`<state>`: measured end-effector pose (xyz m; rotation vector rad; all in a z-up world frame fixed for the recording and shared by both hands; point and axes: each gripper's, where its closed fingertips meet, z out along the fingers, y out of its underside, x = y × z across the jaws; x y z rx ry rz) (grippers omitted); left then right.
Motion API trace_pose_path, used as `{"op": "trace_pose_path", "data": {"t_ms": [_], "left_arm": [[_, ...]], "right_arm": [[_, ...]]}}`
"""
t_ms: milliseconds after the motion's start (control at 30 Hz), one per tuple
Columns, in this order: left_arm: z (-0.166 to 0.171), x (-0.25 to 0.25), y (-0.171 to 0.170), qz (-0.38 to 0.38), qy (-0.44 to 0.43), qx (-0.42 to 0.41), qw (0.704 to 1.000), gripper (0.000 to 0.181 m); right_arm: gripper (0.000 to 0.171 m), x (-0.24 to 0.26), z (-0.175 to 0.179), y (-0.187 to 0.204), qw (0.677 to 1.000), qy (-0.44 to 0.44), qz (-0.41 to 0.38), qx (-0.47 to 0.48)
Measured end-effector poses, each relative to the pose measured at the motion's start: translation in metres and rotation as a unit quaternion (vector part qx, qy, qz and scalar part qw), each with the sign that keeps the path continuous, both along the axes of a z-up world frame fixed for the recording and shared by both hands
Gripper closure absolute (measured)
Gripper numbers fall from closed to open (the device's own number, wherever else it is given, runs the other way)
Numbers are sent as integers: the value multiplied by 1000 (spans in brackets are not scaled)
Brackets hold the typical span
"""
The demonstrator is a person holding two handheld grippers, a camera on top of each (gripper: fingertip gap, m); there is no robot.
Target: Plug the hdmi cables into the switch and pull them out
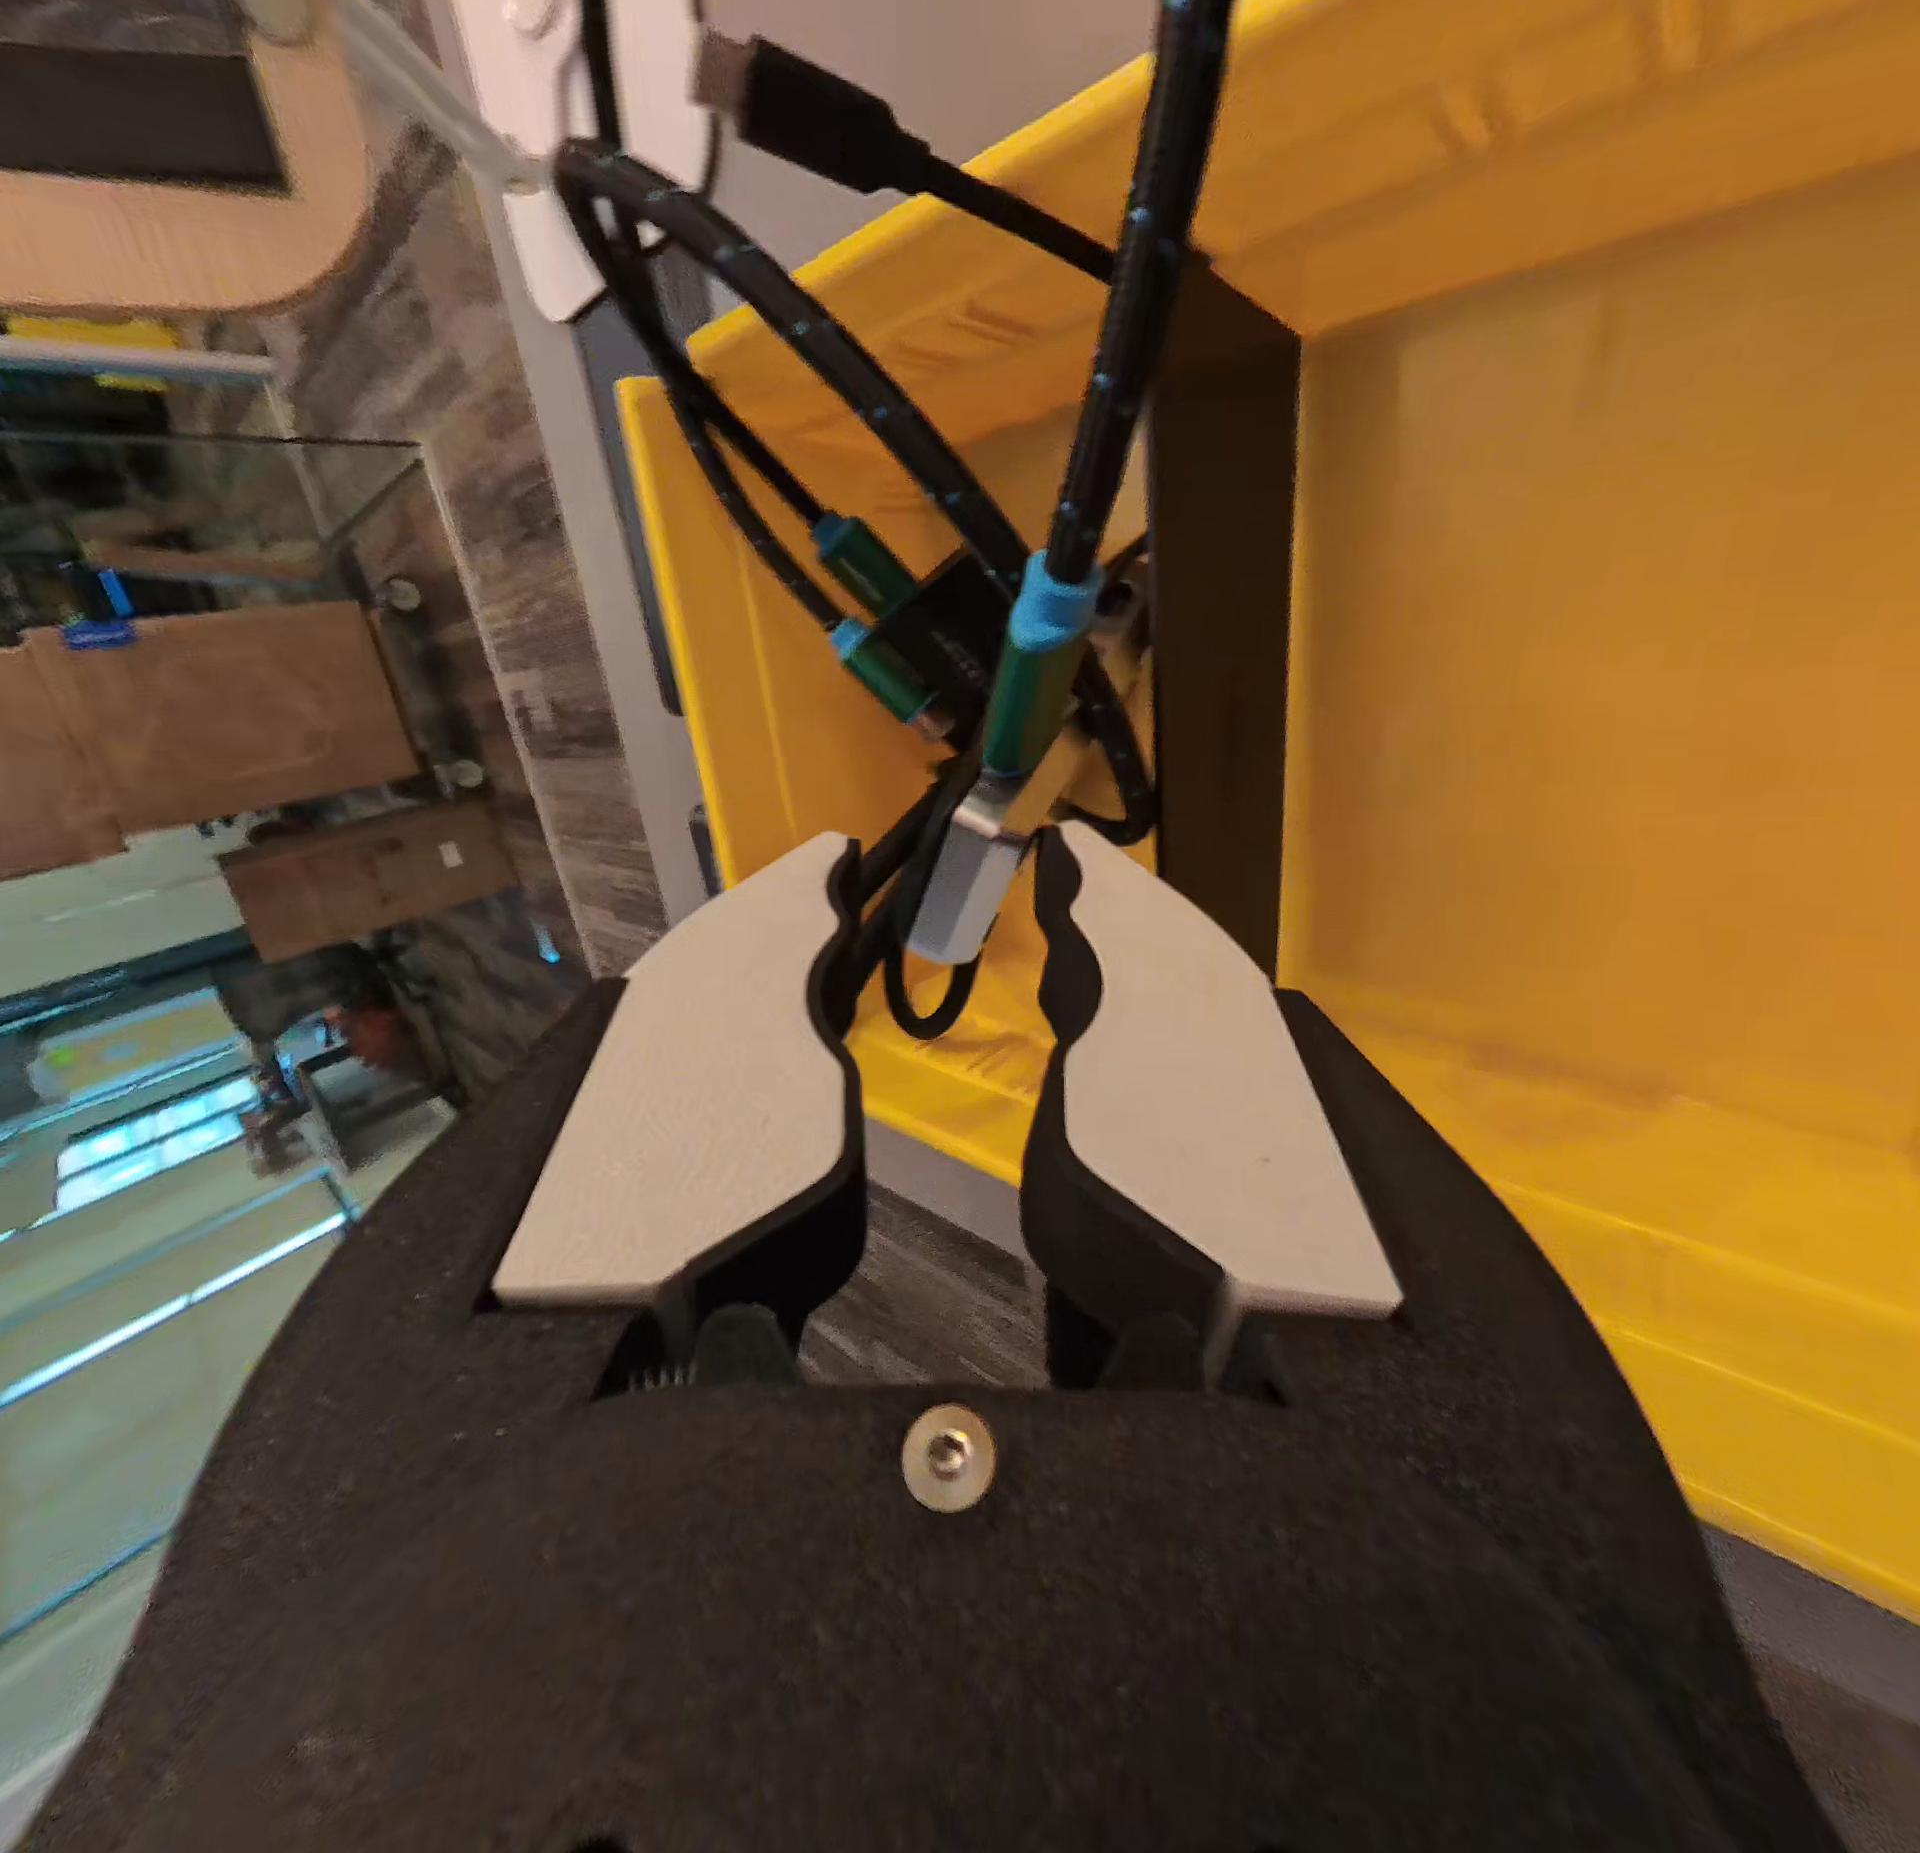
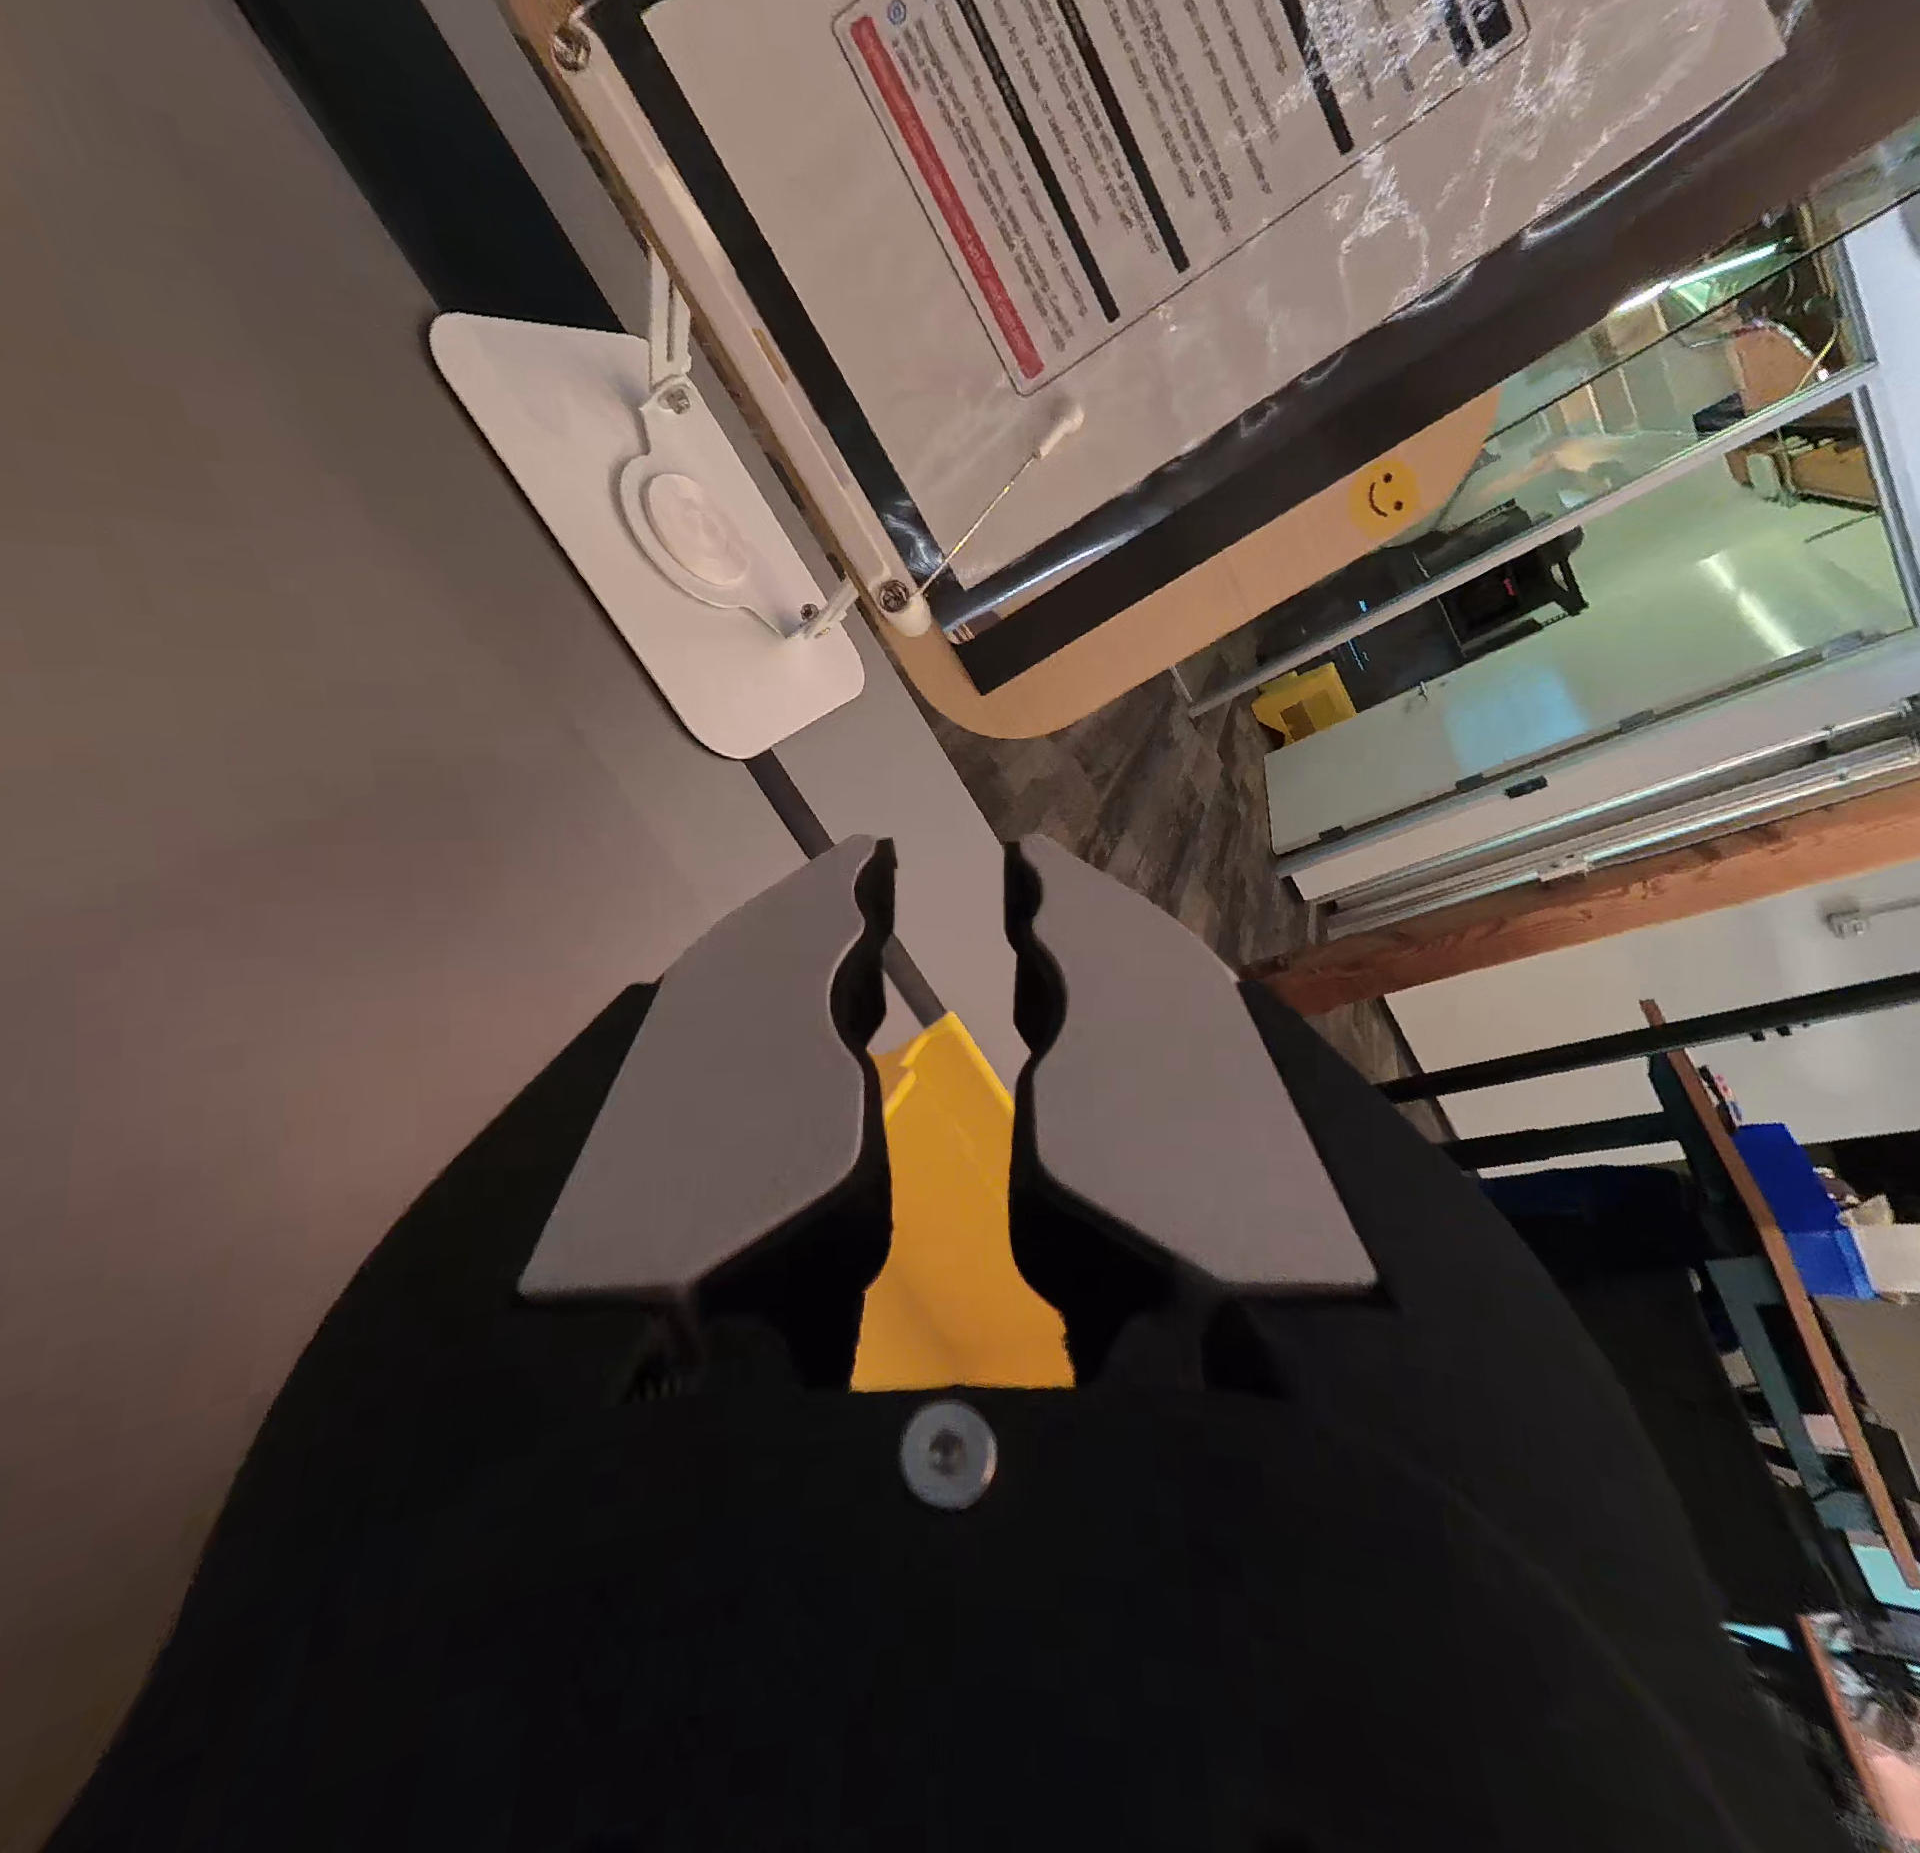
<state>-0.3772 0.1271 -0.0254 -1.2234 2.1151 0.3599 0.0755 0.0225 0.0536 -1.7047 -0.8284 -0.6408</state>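
Note:
In the left wrist view a small black switch (image 1: 940, 624) hangs against the yellow bin's wall (image 1: 1558, 577). Two green HDMI plugs (image 1: 854, 554) (image 1: 883, 660) on braided black cables sit at its left side. A third green plug (image 1: 1031, 702) with a blue collar points at me; a silver-grey connector piece (image 1: 961, 899) is at its tip. My left gripper (image 1: 945, 858) is open, and that silver piece lies between its fingertips without being clamped. A loose black plug (image 1: 774, 104) hangs higher up. My right gripper (image 2: 945, 858) is open and empty, away from the cables.
Black cable loops (image 1: 727, 276) hang around the switch. In the right wrist view a white mounting plate (image 2: 644, 525) sits on the grey surface, with a framed printed sheet (image 2: 1195, 141) beside it. A yellow bin corner (image 2: 951, 1232) shows between the right fingers. Cardboard boxes (image 1: 208, 712) stand at left. Left tips to right tips: about 50 cm. To reach the loose black plug (image 1: 774, 104) in a straight line is about 11 cm for my left fingers, about 35 cm for my right. My left tips are roughly 12 cm from the small black switch (image 1: 940, 624).

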Motion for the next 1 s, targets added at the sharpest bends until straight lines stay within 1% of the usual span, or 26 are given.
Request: {"op": "trace_pose_path", "data": {"t_ms": [33, 67, 167, 267, 333, 400, 467, 567, 633, 700, 767, 900, 1000], "left_arm": [[-5, 0, -1, -5, 10, -10, 1000, 155], [-10, 0, -1, -7, 16, -16, 1000, 153], [-15, 1, 0, -33, 24, -18, 999, 157], [-22, 2, 5, -36, 46, -27, 998, 154], [-33, 1, 9, -46, 76, -16, 996, 147], [-37, 6, 12, -58, 75, -6, 995, 153], [-38, 6, 12, -64, 75, -17, 995, 155], [-40, 7, 12, -79, 82, -5, 993, 157], [-39, 5, 12, -73, 97, 1, 993, 159], [-33, 2, 13, -35, 106, -20, 994, 159], [-19, 2, 14, -7, 97, -31, 995, 159], [25, 14, 15, 25, 26, -18, 999, 160], [55, 22, 11, 45, -22, -27, 998, 160]], "right_arm": [[150, -1, -2, 0, 1000, 9, 5, -4], [150, -3, -3, 1, 1000, 18, 12, -10], [148, -5, -7, 1, 999, 27, 23, -18], [147, -3, -9, 3, 999, 20, 17, -18], [147, -4, -12, 4, 999, 25, 21, -24], [147, -5, -15, 5, 999, 27, 25, -29], [147, -6, -18, 5, 999, 22, 26, -36], [147, -8, -19, 6, 999, 16, 27, -37], [147, -10, -19, 6, 999, 21, 32, -37], [147, -10, -19, 5, 999, 19, 31, -39], [147, -9, -17, 4, 999, 19, 31, -35], [147, -10, -9, 0, 999, 29, 37, -25], [147, -11, -5, -2, 998, 38, 45, -21]]}}
